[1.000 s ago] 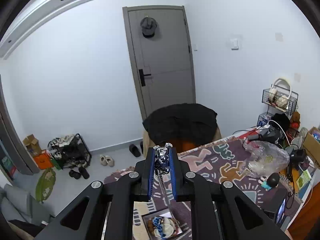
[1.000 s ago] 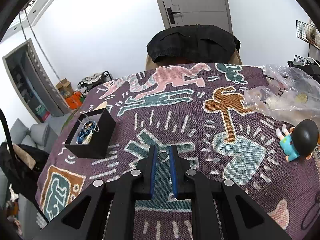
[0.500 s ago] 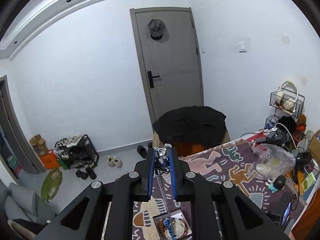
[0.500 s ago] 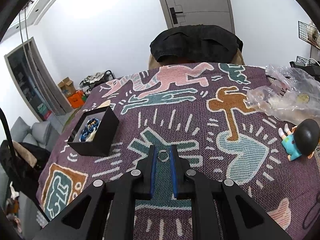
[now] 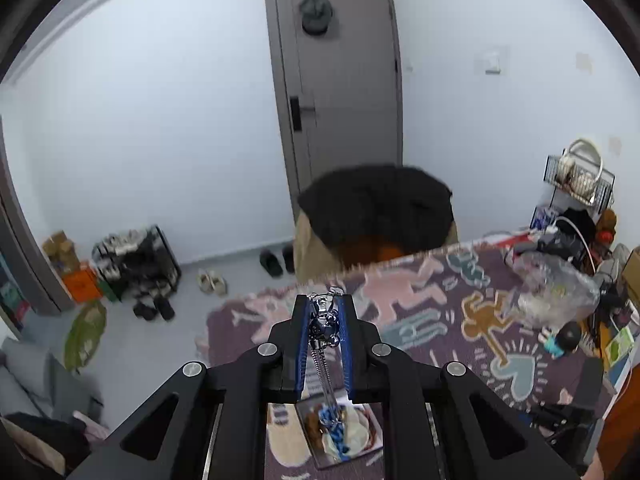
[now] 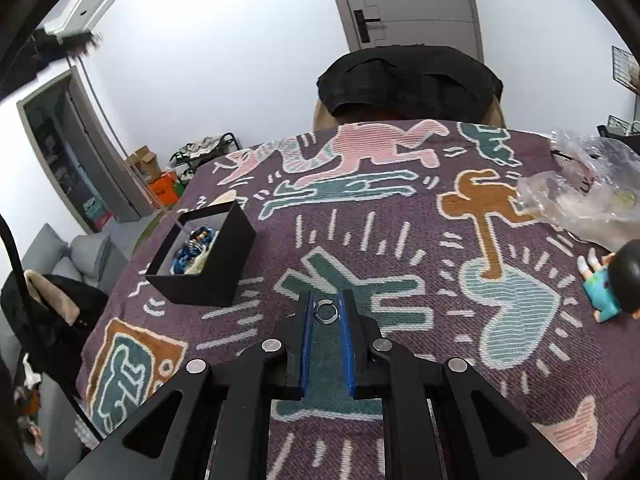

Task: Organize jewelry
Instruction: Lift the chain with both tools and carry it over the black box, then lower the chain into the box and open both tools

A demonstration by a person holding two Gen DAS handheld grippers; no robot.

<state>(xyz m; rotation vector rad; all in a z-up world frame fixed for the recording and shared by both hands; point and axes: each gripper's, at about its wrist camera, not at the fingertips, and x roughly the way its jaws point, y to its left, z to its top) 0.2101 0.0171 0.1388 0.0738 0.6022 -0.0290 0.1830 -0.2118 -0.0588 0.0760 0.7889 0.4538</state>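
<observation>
Left tongs (image 5: 325, 312) pinch a silver beaded chain (image 5: 323, 364) that may, judging through blur, snag the black cardboard box (image 6: 208, 264); right tongs (image 6: 326, 312) clamp a small silver ring (image 6: 325, 311).

In the left wrist view, the black open-topped jewellery box (image 5: 340, 432) shows only through the gap between the black arms of the left tongs (image 5: 325, 312), its sides covered by them. The tangle of blue and cream pieces inside is too small to sort into separate items. The silver snake chain (image 5: 323, 372) hanging from the blue pads runs down into that tangle, and its lower end cannot be picked out. The patterned purple woven table cover (image 5: 420, 312) is smeared with blur at its far edge.

In the right wrist view, the chain is a faint blurred line, and the black-haired toy figure in a turquoise top (image 6: 612, 280) is cut by the picture's rim.
</observation>
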